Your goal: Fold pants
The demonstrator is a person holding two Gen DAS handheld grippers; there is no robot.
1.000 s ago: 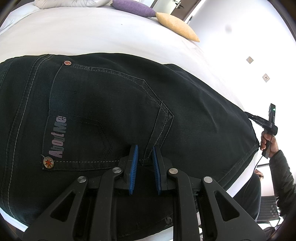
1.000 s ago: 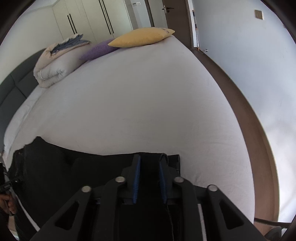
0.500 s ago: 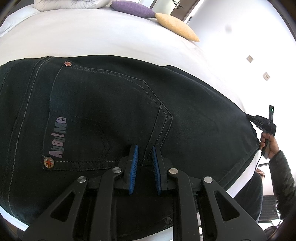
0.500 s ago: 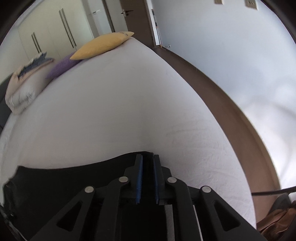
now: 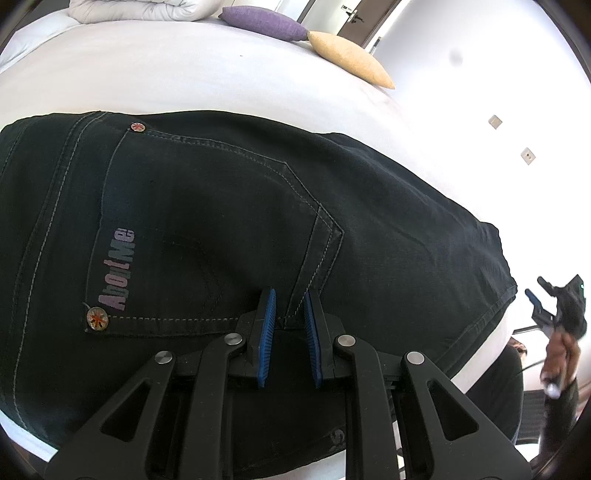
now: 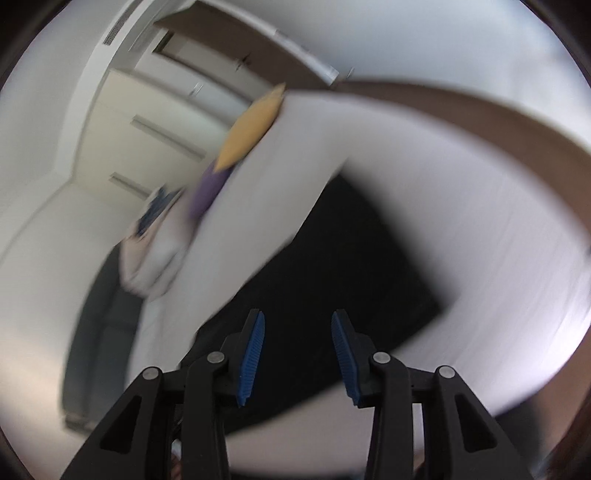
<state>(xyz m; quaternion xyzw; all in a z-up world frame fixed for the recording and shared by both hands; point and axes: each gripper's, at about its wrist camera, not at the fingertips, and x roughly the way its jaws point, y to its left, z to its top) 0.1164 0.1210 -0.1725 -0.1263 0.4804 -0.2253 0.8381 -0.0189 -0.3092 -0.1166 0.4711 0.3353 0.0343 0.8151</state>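
Note:
Dark denim pants [image 5: 229, 206] lie flat on the white bed, back pocket up, with an "AboutMe" label. My left gripper [image 5: 289, 299] sits low over the pocket's lower corner, its blue pads a narrow gap apart with a fold of denim between them. My right gripper [image 6: 297, 320] is open and empty, lifted above the leg end of the pants [image 6: 332, 280]; its view is blurred and tilted. The right gripper also shows in the left wrist view [image 5: 554, 299], beyond the pants' far end.
White bed [image 5: 166, 70] with a purple pillow [image 5: 264, 20], a yellow pillow [image 5: 351, 55] and a folded duvet [image 5: 140, 7] at its head. White wall on the right. Wardrobe doors [image 6: 155, 122] and brown floor [image 6: 461, 110] behind.
My right gripper has opened, let go of the pants' leg end, lifted and swung away with a tilt. The left gripper has stayed on the pocket corner.

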